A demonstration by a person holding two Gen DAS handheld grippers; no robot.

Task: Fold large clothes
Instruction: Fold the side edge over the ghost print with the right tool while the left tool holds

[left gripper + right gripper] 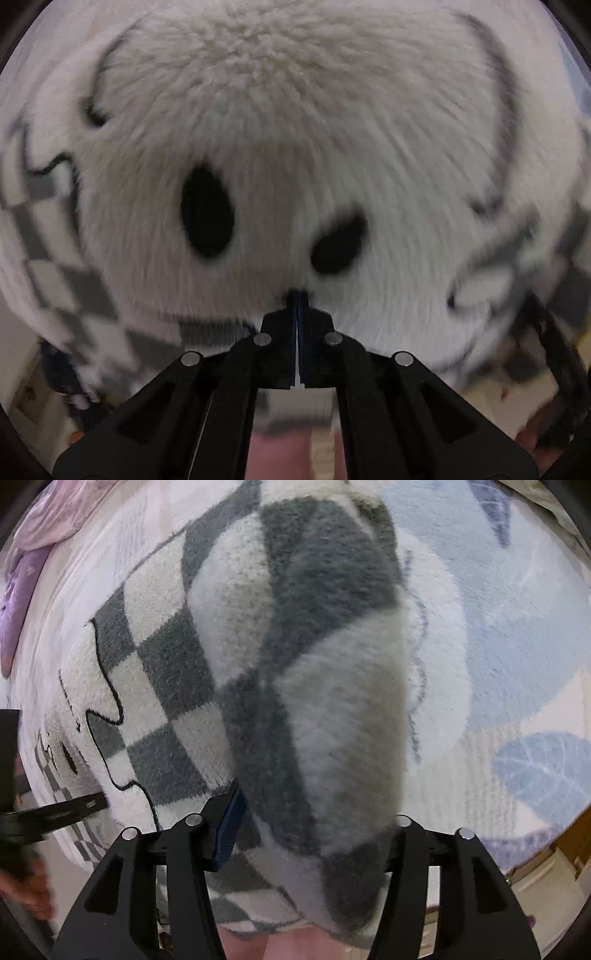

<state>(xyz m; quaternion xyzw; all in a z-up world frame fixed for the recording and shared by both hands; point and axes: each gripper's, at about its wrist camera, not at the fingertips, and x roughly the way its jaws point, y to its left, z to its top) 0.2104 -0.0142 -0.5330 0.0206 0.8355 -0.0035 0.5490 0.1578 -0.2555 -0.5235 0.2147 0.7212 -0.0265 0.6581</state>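
my left gripper [297,295] points down into the fleece top [295,129], and its two black fingers are pressed together with only a thin line of light between them. their tips sit right at the fuzzy white pile; the picture is blurred there, so i cannot tell whether any cloth is pinched between them. ahead of the tips the white fleece fills nearly the whole view, with two black oval patches [207,212] on it, one left of the tips and one just above them. a thin dark outline curves around the white area, and grey and white checks show at the left and right edges.

my right gripper [310,825] also points down, with its fingers standing apart. a thick fold of the same top, checked in dark grey and white, runs between them and bulges up through the gap. the blue pad [229,830] on the left finger lies against the side of the fold; the right finger is hidden behind the cloth, so i cannot tell if it touches.

the top lies spread on a bed sheet [517,635] with pale blue leaf shapes. a purple cloth [26,590] is bunched at the far left edge. at lower left of this view the other gripper's black finger rests at the cloth.
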